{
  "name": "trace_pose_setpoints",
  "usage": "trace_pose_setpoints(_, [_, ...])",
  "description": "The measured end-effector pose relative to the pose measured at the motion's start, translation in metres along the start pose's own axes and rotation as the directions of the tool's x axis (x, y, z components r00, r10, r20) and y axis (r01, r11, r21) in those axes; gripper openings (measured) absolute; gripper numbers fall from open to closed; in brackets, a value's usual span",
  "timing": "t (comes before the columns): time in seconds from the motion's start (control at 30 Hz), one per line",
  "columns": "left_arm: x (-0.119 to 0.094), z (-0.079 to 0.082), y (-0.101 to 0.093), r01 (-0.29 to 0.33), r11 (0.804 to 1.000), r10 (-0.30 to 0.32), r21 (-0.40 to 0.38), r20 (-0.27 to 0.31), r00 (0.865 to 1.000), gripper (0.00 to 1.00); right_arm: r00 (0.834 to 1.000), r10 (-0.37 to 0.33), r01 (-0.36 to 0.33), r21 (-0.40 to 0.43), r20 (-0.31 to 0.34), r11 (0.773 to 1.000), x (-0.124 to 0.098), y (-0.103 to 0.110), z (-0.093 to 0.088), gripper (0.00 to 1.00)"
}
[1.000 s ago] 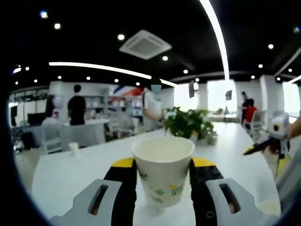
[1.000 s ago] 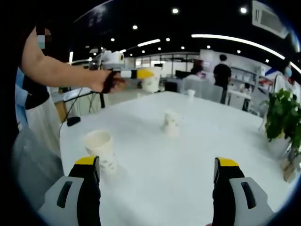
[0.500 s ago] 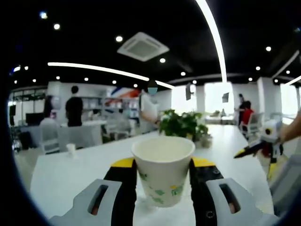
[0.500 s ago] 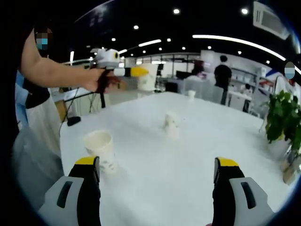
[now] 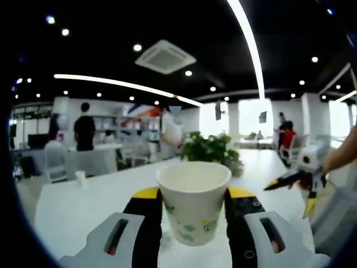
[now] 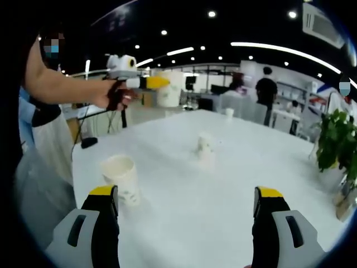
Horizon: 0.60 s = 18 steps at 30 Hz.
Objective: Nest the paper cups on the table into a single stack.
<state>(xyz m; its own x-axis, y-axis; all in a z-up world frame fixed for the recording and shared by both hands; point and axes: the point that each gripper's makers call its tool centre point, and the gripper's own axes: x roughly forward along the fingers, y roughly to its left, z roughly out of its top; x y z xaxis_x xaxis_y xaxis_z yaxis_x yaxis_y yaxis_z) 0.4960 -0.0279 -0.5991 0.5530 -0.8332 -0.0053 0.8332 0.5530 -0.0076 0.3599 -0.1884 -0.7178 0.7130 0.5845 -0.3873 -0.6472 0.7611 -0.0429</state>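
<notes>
Carried higher and leftward across the right gripper view over the last second: left gripper [image 6: 159, 82], jaws pinching a paper cup [image 5: 193, 204], lifted clear for nesting. Lay spread and empty at frame bottom: right gripper [image 6: 187, 215], nearest table cup [image 6: 119, 178] just above its left jaw, second cup [image 6: 204, 146] mid-frame.
</notes>
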Motion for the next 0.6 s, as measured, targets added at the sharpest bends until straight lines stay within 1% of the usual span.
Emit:
trace_pose_setpoints(0.2, [-0.004,0.005,-0.009,0.006,1.0,-0.006,0.0,0.01,1.0,0.42,1.0,0.004,-0.004,-0.001,0.002,1.0,0.0,0.002,0.0,1.0])
trace_pose_setpoints(0.4, [-0.008,0.013,-0.019,0.011,1.0,-0.011,0.008,0.022,1.0,0.42,1.0,0.005,-0.005,-0.005,0.004,1.0,0.0,0.002,0.0,1.0])
trace_pose_setpoints(0.5, [-0.009,0.012,-0.022,0.014,1.0,-0.014,0.01,0.017,1.0,0.42,1.0,0.008,-0.008,0.008,0.002,1.0,0.0,0.002,-0.001,1.0])
trace_pose_setpoints(0.6, [-0.013,0.012,-0.027,0.013,1.0,-0.013,0.013,0.014,1.0,0.42,1.0,0.004,-0.004,-0.001,-0.002,1.0,0.001,0.002,-0.004,1.0])
